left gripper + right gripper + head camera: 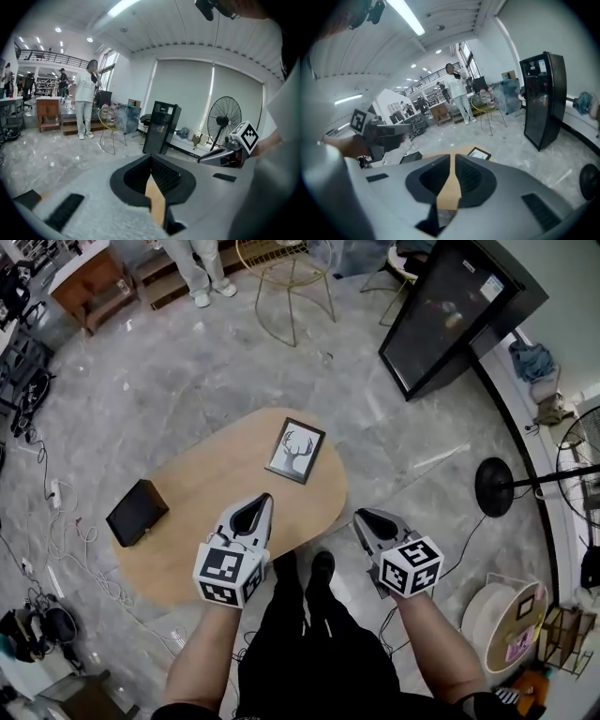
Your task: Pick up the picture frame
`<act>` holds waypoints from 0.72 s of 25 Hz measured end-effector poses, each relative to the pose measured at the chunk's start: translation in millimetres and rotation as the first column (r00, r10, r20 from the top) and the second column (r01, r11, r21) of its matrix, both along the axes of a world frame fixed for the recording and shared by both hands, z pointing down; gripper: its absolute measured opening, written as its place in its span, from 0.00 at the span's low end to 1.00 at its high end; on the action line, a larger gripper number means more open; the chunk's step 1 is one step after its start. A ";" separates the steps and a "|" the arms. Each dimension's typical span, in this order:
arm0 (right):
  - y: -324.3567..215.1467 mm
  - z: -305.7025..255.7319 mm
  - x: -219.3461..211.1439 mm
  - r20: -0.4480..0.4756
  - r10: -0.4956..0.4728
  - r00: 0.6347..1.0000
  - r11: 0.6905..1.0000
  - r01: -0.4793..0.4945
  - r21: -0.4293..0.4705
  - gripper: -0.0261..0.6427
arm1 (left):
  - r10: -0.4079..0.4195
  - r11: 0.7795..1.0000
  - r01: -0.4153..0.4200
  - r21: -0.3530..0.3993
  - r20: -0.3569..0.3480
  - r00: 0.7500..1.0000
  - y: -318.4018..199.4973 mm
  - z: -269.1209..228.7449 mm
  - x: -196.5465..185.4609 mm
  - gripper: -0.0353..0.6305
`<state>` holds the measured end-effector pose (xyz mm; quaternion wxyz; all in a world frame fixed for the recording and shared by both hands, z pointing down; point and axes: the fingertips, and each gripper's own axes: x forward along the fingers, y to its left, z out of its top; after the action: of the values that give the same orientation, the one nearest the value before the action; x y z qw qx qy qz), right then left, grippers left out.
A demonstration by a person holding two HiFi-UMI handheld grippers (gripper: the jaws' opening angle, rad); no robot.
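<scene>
The picture frame [296, 450], black-edged with a deer drawing, lies flat on the far right part of the oval wooden table [206, 484]; the right gripper view shows the frame [478, 153] ahead. My left gripper [267, 496] hangs over the table's near edge, short of the frame and to its left, its jaws [151, 156] closed together with nothing in them. My right gripper [357, 516] is just off the table's right edge, near and to the right of the frame. A narrow slit shows between its tips [452, 156], and nothing sits in it.
A black box [137, 512] lies on the table's left end. On the floor beyond stand a gold wire chair [291, 287] and a black cabinet [450, 315]; a fan stand's base [494, 487] sits right. Cables run along the left. A person [202, 268] stands far back.
</scene>
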<state>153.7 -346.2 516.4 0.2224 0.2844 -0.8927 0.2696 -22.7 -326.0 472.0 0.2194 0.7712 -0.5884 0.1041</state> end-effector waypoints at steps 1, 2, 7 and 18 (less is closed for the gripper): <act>-7.2 16.0 -6.8 -0.007 -0.006 1.000 1.000 0.006 -0.019 0.10 | -0.006 1.000 0.006 -0.012 0.000 1.000 -4.9 12.3 -3.7 0.06; -14.3 32.5 -14.1 -0.013 -0.011 1.000 0.999 0.010 -0.039 0.12 | -0.011 1.000 0.011 -0.023 -0.002 1.000 -9.6 24.6 -7.6 0.06; -47.6 121.2 -50.8 -0.065 -0.036 0.997 0.991 0.027 -0.134 0.16 | -0.033 0.996 0.032 -0.081 -0.011 0.999 -29.1 94.0 -30.0 0.06; -85.4 300.4 -108.8 -0.215 -0.087 0.973 0.957 0.021 -0.290 0.24 | -0.093 0.984 0.086 -0.158 -0.037 0.995 -49.7 215.1 -79.1 0.06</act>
<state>44.9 -431.6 816.9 0.3681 0.2532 -0.8209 0.3557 -101.9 -375.8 687.1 0.2965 0.7267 -0.6074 0.1227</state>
